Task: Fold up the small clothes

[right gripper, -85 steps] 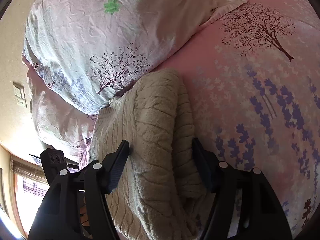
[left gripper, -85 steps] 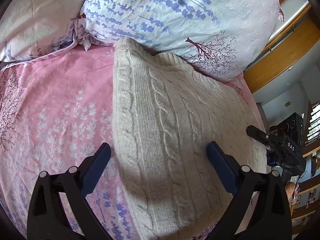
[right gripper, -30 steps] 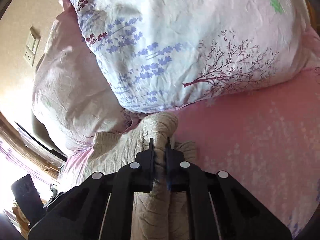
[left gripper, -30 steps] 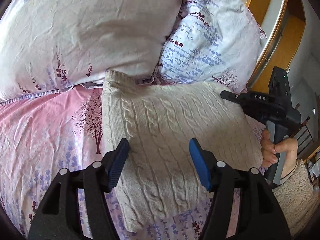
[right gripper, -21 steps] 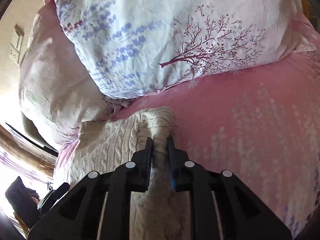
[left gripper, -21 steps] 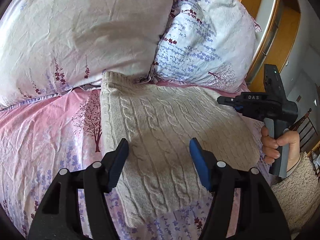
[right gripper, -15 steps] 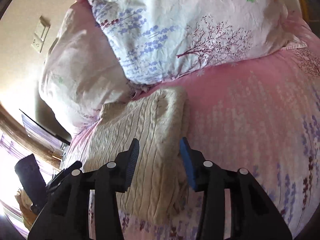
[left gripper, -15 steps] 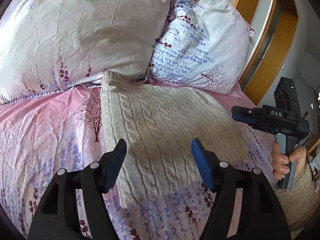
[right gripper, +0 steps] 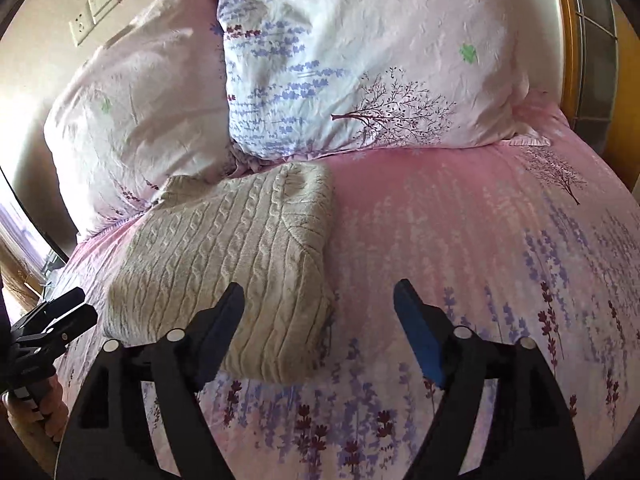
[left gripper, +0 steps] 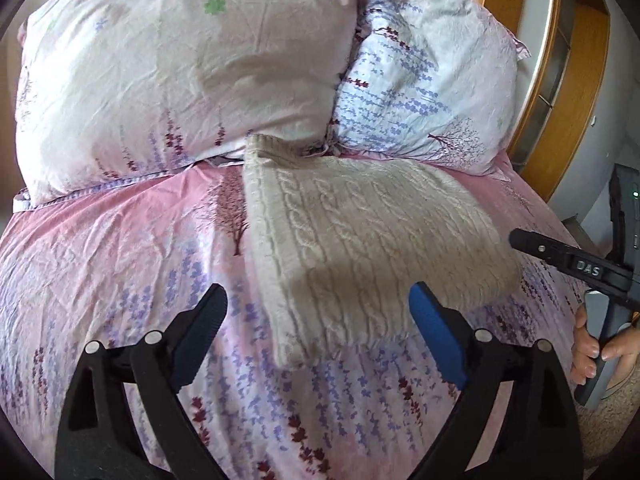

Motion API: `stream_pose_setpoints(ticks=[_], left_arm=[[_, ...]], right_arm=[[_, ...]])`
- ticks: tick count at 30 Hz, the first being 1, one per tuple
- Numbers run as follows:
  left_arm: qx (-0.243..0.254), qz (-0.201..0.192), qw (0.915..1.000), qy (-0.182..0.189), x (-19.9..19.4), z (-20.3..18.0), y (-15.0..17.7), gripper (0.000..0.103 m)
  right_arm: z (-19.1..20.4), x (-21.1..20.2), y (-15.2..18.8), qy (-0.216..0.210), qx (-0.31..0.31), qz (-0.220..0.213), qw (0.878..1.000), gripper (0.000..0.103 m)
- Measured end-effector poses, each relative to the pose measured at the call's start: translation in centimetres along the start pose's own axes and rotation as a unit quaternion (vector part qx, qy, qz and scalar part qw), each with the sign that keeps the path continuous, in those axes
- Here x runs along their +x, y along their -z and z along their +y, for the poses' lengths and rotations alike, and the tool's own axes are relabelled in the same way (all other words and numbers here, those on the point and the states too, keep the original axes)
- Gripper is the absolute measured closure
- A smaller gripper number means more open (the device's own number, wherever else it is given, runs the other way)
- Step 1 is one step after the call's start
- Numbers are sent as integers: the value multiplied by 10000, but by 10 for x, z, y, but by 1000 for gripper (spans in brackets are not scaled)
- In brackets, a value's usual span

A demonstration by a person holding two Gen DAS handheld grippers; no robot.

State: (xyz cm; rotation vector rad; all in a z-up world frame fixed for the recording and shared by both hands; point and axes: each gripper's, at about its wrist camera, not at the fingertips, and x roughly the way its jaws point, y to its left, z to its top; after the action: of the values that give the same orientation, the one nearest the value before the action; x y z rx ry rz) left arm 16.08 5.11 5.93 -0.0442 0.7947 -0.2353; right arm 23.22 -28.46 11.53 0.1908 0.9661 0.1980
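Observation:
A cream cable-knit sweater (left gripper: 360, 240) lies folded into a thick rectangle on the pink floral bedsheet (left gripper: 120, 260), its far corner against the pillows. It also shows in the right wrist view (right gripper: 232, 260). My left gripper (left gripper: 318, 320) is open and empty, held above the sweater's near edge. My right gripper (right gripper: 320, 312) is open and empty, above the sweater's near right corner and apart from it. The right gripper also shows at the right edge of the left wrist view (left gripper: 576, 266), beside the sweater.
Two floral pillows (left gripper: 180, 72) (left gripper: 424, 72) lean at the head of the bed behind the sweater. A wooden headboard (left gripper: 560, 80) rises at the right. A wall with a switch and socket (right gripper: 94, 10) is in the right wrist view. The left gripper shows there at the left edge (right gripper: 48, 324).
My right gripper was shut on the sweater's edge a second ago; it has let go, opened and pulled back. My left gripper has also drawn back and opened wider. The sweater lies flat.

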Motion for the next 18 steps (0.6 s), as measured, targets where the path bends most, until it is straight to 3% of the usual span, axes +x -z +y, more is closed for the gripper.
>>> stream_pose_setpoints(ticks=[2,5,11,18], left_arm=[[-121,117,9996,-205,-3,10,10,7],[-229,283,9984,-421,-5,18,23,4],[-231,610,9960,-605,6,14,42,2],[-64,786,9937,-794,19,-1,50,2]], right_arm=[[7,-6,8,15,-83,-67,9999,9],[18,-13,22,144,-266,-170,9994,1],[42,-5,45,755,-593,95,9953,1],[51,14,62,799,-597,520,9937,1]])
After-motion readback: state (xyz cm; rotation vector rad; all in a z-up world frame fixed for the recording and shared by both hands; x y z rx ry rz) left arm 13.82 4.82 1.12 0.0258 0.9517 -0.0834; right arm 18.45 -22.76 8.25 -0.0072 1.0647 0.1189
